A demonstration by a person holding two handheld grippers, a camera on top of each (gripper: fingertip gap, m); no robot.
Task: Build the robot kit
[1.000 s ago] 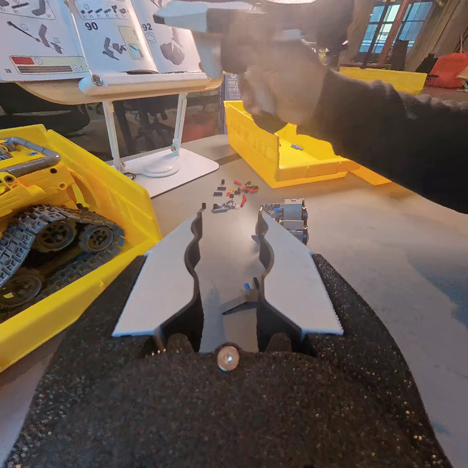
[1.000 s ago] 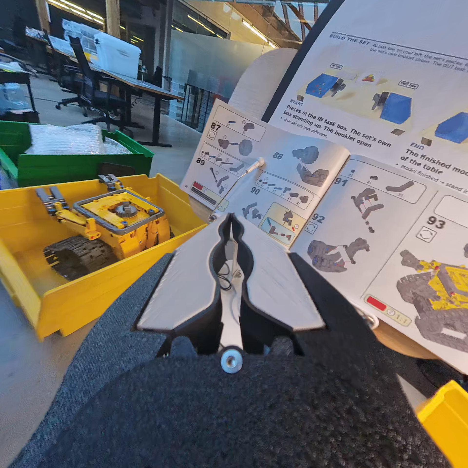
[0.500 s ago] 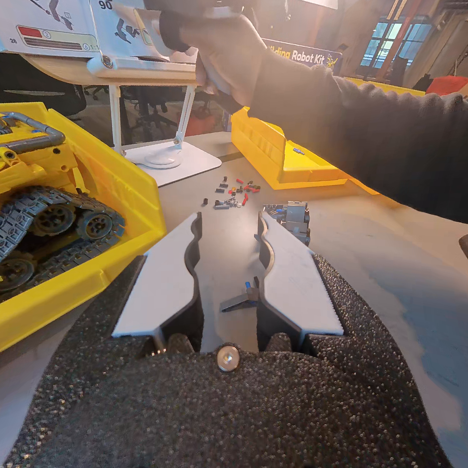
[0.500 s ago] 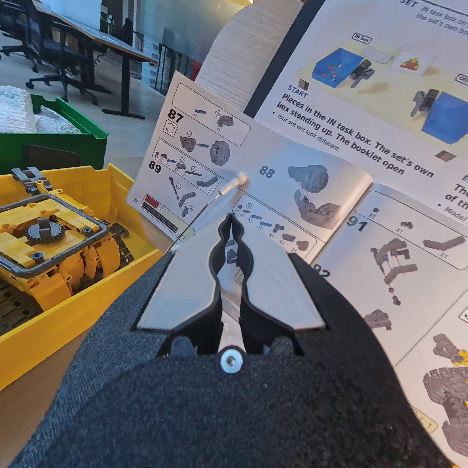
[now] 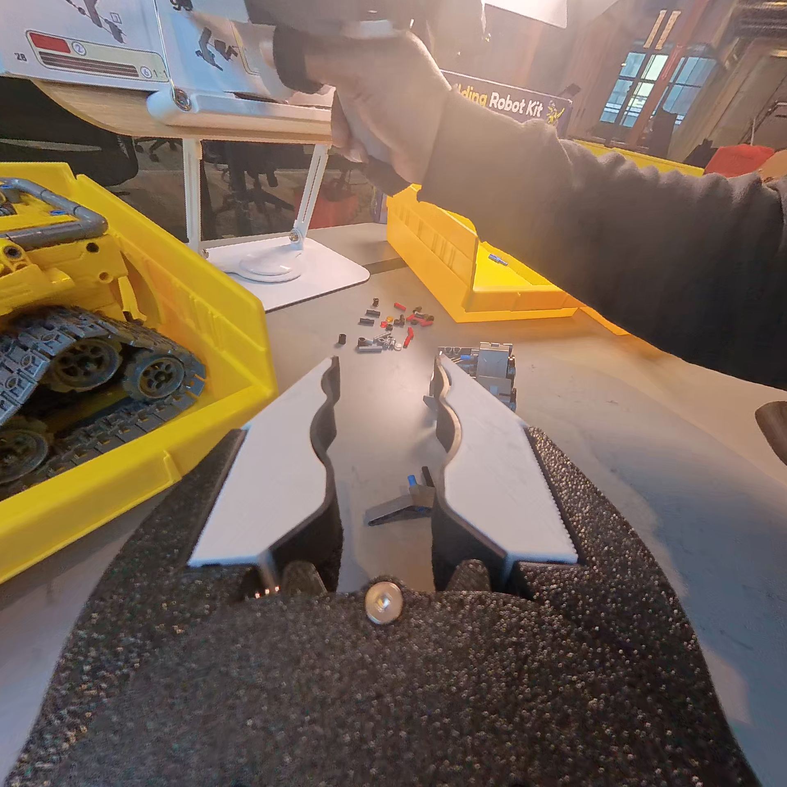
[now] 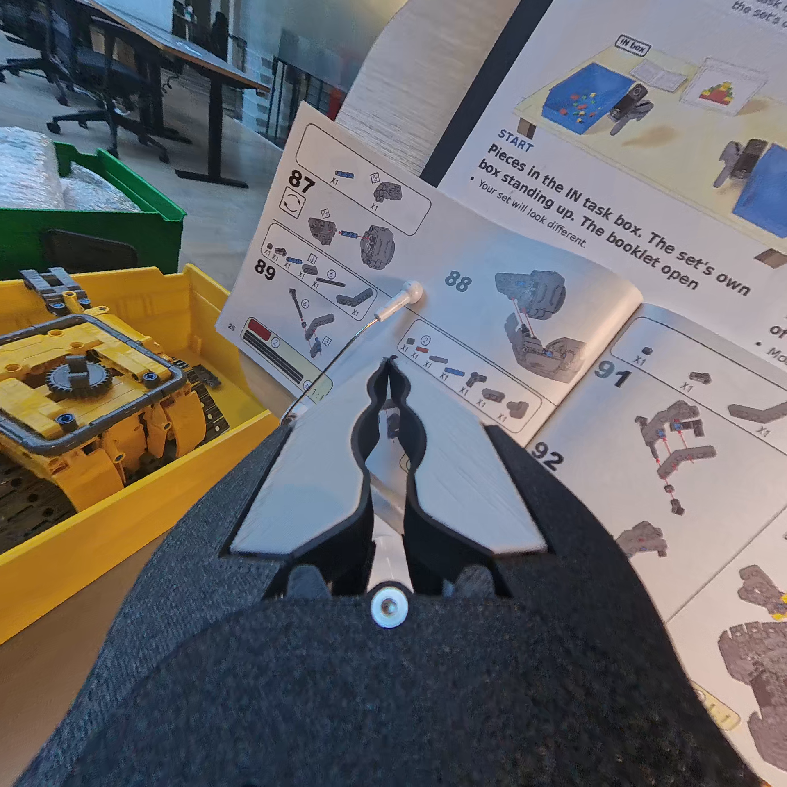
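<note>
The right gripper (image 6: 388, 362), its tips pinched together on nothing, has been brought closer to the open white instruction booklet (image 6: 489, 323) on the wooden stand. The left gripper (image 5: 385, 370) is held spread and empty above the grey table (image 5: 596, 426), nearest a small grey angled brick piece (image 5: 400, 506).

Right gripper (image 6: 388, 362): jaws closed, tips meeting, empty, close before open instruction booklet (image 6: 489, 306) on stand. White page-holder clip (image 6: 402, 298) just above tips. Yellow bin (image 6: 140, 511) left, holding yellow tracked model (image 6: 85, 396)
</note>
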